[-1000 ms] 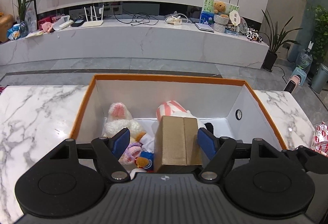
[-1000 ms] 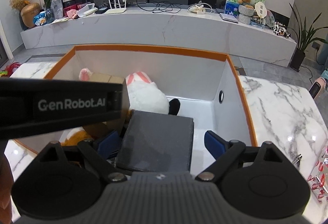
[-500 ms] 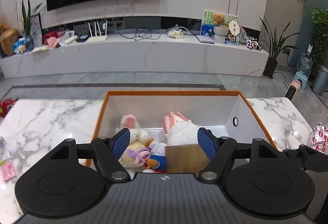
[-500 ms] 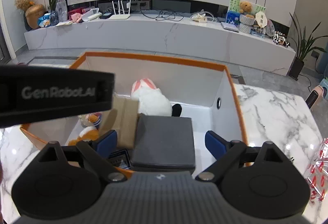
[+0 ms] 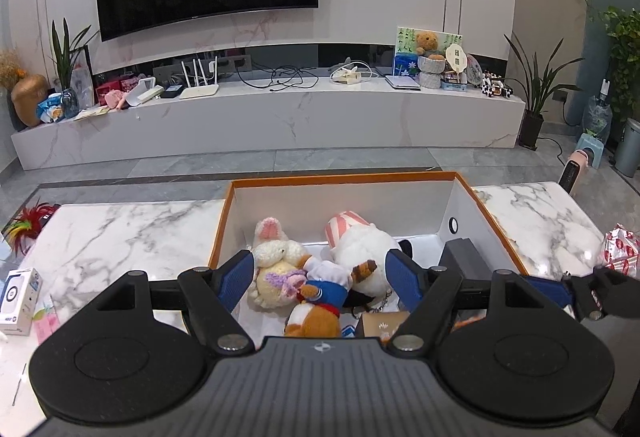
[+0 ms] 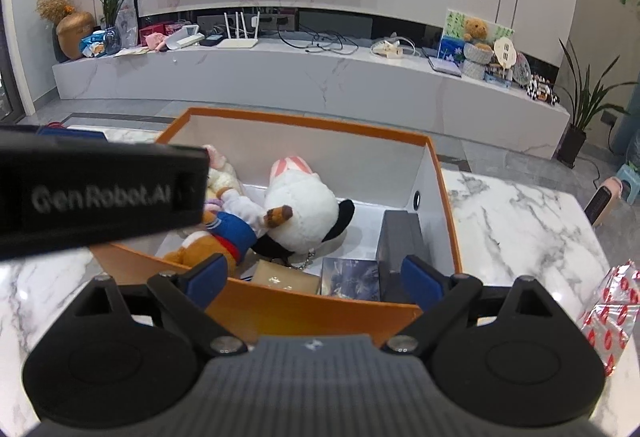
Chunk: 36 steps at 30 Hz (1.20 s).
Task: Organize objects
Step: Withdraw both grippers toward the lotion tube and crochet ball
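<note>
An orange box with white inside walls [image 5: 400, 199] [image 6: 320, 311] stands on the marble table. In it lie a cream bunny plush [image 5: 276, 257], a white plush [image 6: 302, 207], a fox plush in blue [image 6: 232, 231], a tan box [image 6: 286, 277] [image 5: 380, 321], a dark printed box [image 6: 350, 275] and a grey box [image 6: 398, 237] [image 5: 460, 257] leaning on the right wall. My left gripper [image 5: 322, 279] is open and empty above the box's near side. My right gripper [image 6: 316, 273] is open and empty above the near rim.
A small white carton [image 5: 18, 295] and pink cards [image 5: 44, 321] lie on the table at the left. A red-and-silver foil packet [image 6: 612, 311] [image 5: 618, 247] lies at the right. The left gripper's body [image 6: 100, 193] crosses the right wrist view at the left. A TV bench stands beyond.
The left gripper let go of the tan box and the right gripper let go of the grey box; both boxes now lie in the orange box. Both grippers rose and pulled back.
</note>
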Motion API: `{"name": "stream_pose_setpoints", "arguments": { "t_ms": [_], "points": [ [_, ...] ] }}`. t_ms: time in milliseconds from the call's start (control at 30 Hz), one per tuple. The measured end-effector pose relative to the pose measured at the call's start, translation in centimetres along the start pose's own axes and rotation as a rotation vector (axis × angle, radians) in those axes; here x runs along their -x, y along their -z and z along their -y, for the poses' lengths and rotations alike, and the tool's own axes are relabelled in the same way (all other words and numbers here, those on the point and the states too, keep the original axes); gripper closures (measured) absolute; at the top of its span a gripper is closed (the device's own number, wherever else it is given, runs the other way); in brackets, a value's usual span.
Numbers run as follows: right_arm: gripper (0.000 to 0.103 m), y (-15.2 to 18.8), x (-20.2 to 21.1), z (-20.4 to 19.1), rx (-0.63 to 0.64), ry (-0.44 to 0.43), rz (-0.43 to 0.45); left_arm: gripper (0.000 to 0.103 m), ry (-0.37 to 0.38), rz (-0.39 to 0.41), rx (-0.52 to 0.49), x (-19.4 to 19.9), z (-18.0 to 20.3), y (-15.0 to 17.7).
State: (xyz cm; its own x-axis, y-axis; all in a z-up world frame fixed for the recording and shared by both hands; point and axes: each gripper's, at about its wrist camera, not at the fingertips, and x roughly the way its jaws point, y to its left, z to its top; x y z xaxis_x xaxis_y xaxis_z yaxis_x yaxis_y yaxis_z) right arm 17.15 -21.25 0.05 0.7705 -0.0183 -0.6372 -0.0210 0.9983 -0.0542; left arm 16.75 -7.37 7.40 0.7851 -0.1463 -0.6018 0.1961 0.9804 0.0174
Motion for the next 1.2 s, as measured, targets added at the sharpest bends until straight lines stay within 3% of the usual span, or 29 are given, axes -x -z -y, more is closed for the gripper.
{"name": "stream_pose_setpoints", "arguments": {
  "t_ms": [200,467,667,1200],
  "points": [
    [0.009,0.7,2.2,0.1,0.01,0.001,0.014,0.017,-0.021,-0.014,-0.025,1.5,0.4,2.3],
    [0.009,4.3,4.6,-0.4,0.078,0.015,-0.007,0.017,-0.056,-0.043,-0.065,3.8,-0.4,5.7],
    [0.009,5.8,6.0,-1.5,0.1,0.002,-0.006,0.017,-0.076,-0.014,-0.058,5.6,-0.2,7.5],
    [0.007,9.9,5.2,0.0,0.037,-0.053,-0.072,0.017,-0.048,-0.064,-0.092,4.0,0.7,10.6]
  ]
}}
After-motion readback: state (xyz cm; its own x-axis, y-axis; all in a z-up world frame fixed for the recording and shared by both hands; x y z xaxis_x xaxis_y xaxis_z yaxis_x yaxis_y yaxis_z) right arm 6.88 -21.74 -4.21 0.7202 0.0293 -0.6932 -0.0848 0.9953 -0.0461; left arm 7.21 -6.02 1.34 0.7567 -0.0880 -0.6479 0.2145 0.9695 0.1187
